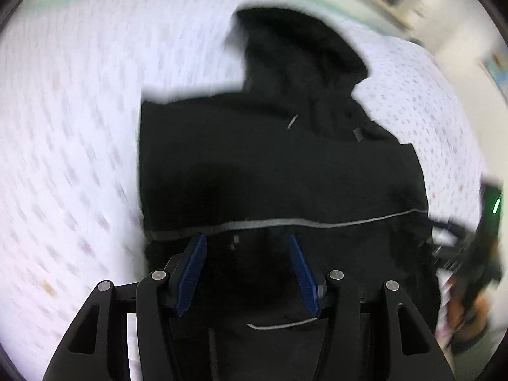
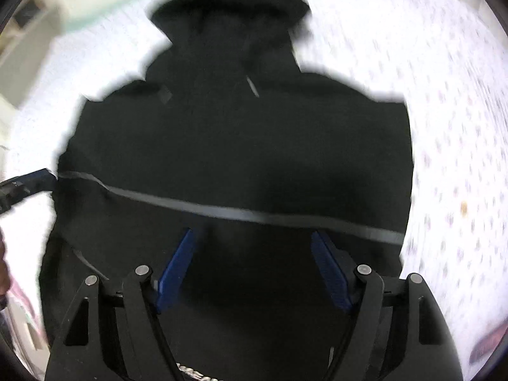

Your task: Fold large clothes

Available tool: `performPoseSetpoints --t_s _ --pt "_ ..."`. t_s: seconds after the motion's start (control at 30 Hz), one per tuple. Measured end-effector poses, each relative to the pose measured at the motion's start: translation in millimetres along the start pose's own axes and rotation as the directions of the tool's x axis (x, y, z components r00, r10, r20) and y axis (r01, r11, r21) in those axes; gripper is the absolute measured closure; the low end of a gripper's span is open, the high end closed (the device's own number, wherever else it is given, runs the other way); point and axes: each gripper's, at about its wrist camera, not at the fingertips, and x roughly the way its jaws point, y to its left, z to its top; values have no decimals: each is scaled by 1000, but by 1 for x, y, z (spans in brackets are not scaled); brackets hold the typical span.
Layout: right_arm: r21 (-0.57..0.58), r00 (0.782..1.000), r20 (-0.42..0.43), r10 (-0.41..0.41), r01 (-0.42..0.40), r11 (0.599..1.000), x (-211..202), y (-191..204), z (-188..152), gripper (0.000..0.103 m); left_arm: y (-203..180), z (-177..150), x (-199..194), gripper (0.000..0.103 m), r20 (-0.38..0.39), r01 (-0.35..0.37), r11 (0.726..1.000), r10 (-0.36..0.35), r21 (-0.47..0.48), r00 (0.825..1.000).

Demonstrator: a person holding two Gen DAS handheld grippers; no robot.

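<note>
Black hooded garment [image 1: 279, 165] lies spread on a white sheet with small purplish dots [image 1: 73, 133], hood end farthest from both cameras, and a thin grey stripe [image 1: 285, 222] runs across its width just ahead of the fingertips. Both pictures are smeared by motion blur, so fine detail in the dark cloth is hard to read.

Left gripper [image 1: 247, 238] points steeply down over the near part of the garment. Its blue pads [image 1: 193, 270] stand roughly half apart with a clear gap; nothing is pinched between them, and only the dark fabric shows below. Whether the tips touch the cloth cannot be told from this view. At the right edge of the left wrist view the other gripper and the hand [image 1: 470, 311] holding it show at the garment's side.

Right gripper [image 2: 254, 235] is also aimed down at the garment, close to the stripe [image 2: 241, 212]. Its pads [image 2: 330, 270] are spread wide, wider than the left pair, and hold nothing; the black cloth fills the space beneath them. In the right wrist view a blue-tipped finger [image 2: 38, 177] of the left gripper reaches the garment's left edge where the stripe ends
</note>
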Motion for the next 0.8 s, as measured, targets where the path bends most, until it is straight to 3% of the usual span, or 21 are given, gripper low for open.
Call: performPoseSetpoints --t_s 0.07,0.17,0.23,0.3,0.37,0.47,0.57,0.63,0.8 --pt "-41 998 -33 -58 56 998 23 5 -7 24 22 -5 38 51 -79 -16 997 9 -82 997" --pt "-66 994 -62 -93 89 994 29 12 -4 22 25 -4 47 52 -80 -22 993 13 -113 997" --pt "-29 991 -116 -62 59 998 22 8 5 23 16 2 30 52 -65 -35 995 28 -96 997" --pt "33 991 -129 25 -21 999 -1 -1 15 32 9 8 -1 52 -14 -29 998 28 -56 1000" --pt "84 993 -72 98 -92 992 -35 -12 27 32 0 22 -38 52 64 -36 999 36 -7 997" --pt "126 995 36 93 -97 987 -80 -29 57 31 -10 52 -88 49 173 -34 999 30 25 985" --pt "205 985 115 129 -151 967 -108 -51 100 31 -17 84 -117 36 254 10 1000 -16 27 967" --pt "236 974 159 161 -196 952 -102 -63 130 31 -21 106 -120 30 281 21 999 -29 32 959" --pt "288 956 223 191 -252 924 -86 -85 181 31 -27 162 -86 30 278 -1 1000 -5 18 960"
